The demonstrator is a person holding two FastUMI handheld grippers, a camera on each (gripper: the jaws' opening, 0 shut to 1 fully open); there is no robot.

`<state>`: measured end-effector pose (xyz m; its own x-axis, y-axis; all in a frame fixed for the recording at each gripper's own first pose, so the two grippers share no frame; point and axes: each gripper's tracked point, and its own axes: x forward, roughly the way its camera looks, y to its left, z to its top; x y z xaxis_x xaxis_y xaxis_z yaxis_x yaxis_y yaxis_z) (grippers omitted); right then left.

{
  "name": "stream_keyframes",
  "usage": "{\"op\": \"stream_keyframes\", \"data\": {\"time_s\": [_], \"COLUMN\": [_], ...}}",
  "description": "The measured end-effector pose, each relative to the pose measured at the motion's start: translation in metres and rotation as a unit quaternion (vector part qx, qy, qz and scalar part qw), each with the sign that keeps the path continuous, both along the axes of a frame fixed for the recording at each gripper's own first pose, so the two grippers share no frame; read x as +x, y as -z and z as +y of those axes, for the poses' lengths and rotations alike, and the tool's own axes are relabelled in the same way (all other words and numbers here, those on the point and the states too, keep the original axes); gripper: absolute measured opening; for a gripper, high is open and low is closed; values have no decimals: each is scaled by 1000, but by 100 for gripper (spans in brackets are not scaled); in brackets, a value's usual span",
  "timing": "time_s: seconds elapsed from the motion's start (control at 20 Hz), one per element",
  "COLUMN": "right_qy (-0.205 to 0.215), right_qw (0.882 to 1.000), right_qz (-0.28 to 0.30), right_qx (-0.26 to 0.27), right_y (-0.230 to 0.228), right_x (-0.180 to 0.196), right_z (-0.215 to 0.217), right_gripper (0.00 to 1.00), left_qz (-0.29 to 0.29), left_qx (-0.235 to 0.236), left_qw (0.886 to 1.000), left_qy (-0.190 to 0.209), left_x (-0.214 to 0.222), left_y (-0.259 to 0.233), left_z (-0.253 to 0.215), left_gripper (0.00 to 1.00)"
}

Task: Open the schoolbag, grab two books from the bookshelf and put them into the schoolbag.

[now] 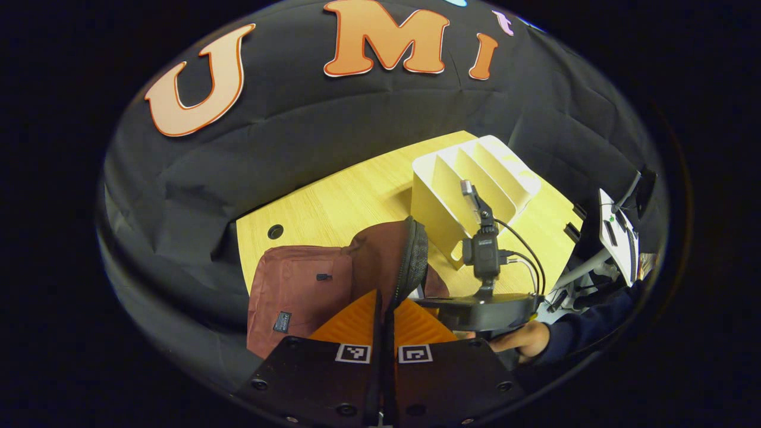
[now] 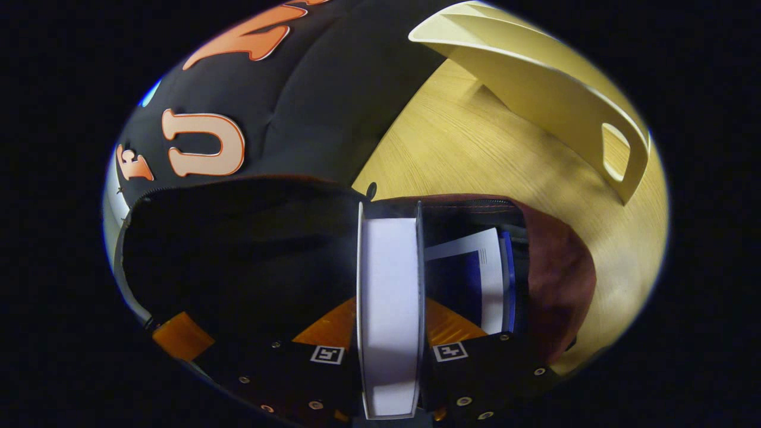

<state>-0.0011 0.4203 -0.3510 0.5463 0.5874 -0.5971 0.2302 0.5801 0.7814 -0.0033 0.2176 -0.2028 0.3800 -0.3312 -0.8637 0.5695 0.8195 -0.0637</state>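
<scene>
The right gripper point(image 2: 389, 309) clamps a white book point(image 2: 389, 297) edge-on over the open schoolbag point(image 2: 559, 285), another book point(image 2: 475, 279) inside at three o'clock. The left gripper point(image 1: 386, 315), nearly closed, pinches the bag's flap point(image 1: 410, 255); the bookshelf point(image 1: 469, 184) stands at one o'clock.

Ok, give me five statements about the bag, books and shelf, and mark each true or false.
1. The right gripper is shut on a book. True.
2. The bag is zipped shut. False: its flap is held open.
3. The shelf is full of books. False: its slots are empty.
4. A second book already sits in the bag. True.
5. The left gripper is wide open. False: it is shut on the flap.
</scene>
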Motion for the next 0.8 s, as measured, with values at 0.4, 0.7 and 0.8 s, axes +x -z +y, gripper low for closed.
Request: {"op": "stream_keyframes", "data": {"time_s": [0.4,0.7,0.8], "right_qy": [-53,-23,-24], "right_qw": [989,978,973], "right_qz": [14,-29,-44], "right_qx": [-137,-204,-226], "right_y": [34,-11,-20], "right_x": [-4,2,4], "right_z": [-24,-129,-166], "right_gripper": [88,97,97], "left_qz": [2,-10,-9], "left_qx": [-8,-21,-25], "left_qw": [1000,1000,999], "left_qy": [-25,-19,-29], "left_x": [1,-19,-28], "left_y": [10,23,30], "left_z": [5,-35,-56], "left_gripper": [4,17,23]}}
